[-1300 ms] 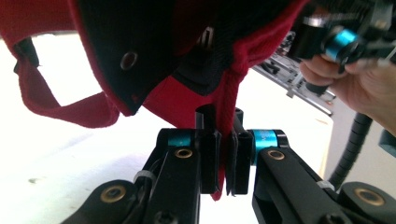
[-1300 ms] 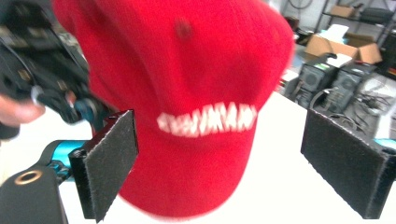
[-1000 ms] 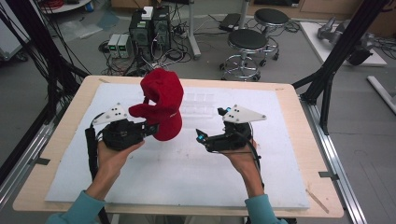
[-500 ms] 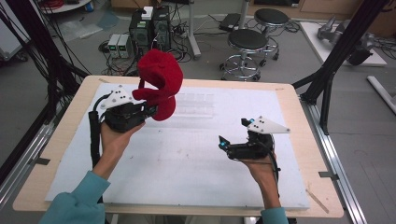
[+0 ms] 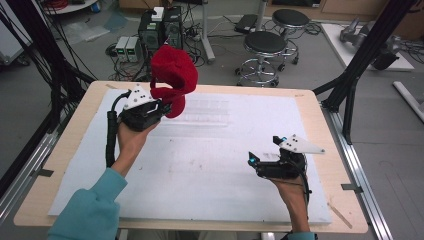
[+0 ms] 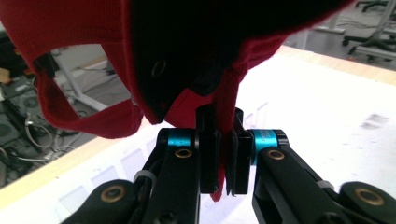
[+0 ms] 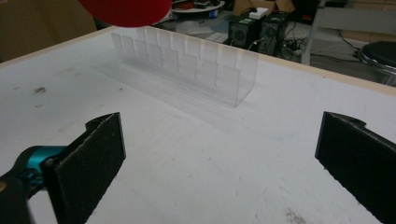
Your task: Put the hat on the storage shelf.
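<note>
A red cap [image 5: 172, 75] with a back strap hangs in the air over the table's back left. My left gripper [image 5: 167, 107] is shut on a fold of its fabric. In the left gripper view the red cap [image 6: 93, 28] looms above the left gripper [image 6: 224, 126], whose pads pinch the cloth. My right gripper [image 5: 264, 150] stands open low over the white mat at the front right, with nothing between its fingers. In the right gripper view the right gripper [image 7: 219, 149] shows wide jaws, and the cap's edge [image 7: 126, 9] sits at the top.
A clear acrylic rack [image 5: 215, 107] with several slots stands on the white mat [image 5: 200, 175] near the back middle; the rack [image 7: 187, 60] lies ahead of the right gripper. Stools [image 5: 265, 47] and computer cases [image 5: 157, 25] stand on the floor beyond the table.
The left gripper has carried the cap toward the back left. The right gripper has drawn away to the right and toward the front edge, sinking closer to the mat.
</note>
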Motion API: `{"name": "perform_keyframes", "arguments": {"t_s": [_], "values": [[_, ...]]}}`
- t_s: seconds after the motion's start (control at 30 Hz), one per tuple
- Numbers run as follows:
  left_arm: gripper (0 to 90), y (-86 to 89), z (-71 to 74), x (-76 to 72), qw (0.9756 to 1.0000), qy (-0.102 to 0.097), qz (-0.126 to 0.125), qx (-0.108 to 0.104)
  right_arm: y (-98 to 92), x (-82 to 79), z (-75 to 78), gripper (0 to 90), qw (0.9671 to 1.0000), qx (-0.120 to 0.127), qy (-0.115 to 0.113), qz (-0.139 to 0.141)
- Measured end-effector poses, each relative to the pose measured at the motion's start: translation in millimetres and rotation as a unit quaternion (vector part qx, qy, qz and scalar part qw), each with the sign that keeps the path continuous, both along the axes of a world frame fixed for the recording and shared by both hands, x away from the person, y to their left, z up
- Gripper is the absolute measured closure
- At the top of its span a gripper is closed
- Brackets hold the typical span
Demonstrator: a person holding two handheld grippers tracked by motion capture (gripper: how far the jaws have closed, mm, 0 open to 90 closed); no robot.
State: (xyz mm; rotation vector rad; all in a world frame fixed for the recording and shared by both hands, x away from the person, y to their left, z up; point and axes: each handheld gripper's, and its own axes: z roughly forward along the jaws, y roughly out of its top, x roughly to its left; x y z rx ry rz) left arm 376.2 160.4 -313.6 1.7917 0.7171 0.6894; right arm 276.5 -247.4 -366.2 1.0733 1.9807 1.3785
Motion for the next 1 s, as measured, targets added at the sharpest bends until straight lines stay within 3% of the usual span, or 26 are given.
{"name": "perform_keyframes", "arguments": {"t_s": [0.4, 0.73, 1.0], "values": [[85.4, -0.7, -14.8, 24.9, 0.9989, -0.008, 0.035, 0.029, -18.7, -9.0, -32.3, 0.5, 0.9993, 0.015, 0.015, -0.03], [85.3, -11.5, -24.4, 33.5, 0.9971, -0.008, 0.058, 0.05, -29.2, -13.5, -48.5, 0.5, 0.9982, 0.033, 0.022, -0.046], [85.3, -16.1, -27.0, 35.3, 0.9954, -0.004, 0.078, 0.057, -34.0, -13.8, -59.4, 0.5, 0.9978, 0.032, 0.025, -0.053]]}}
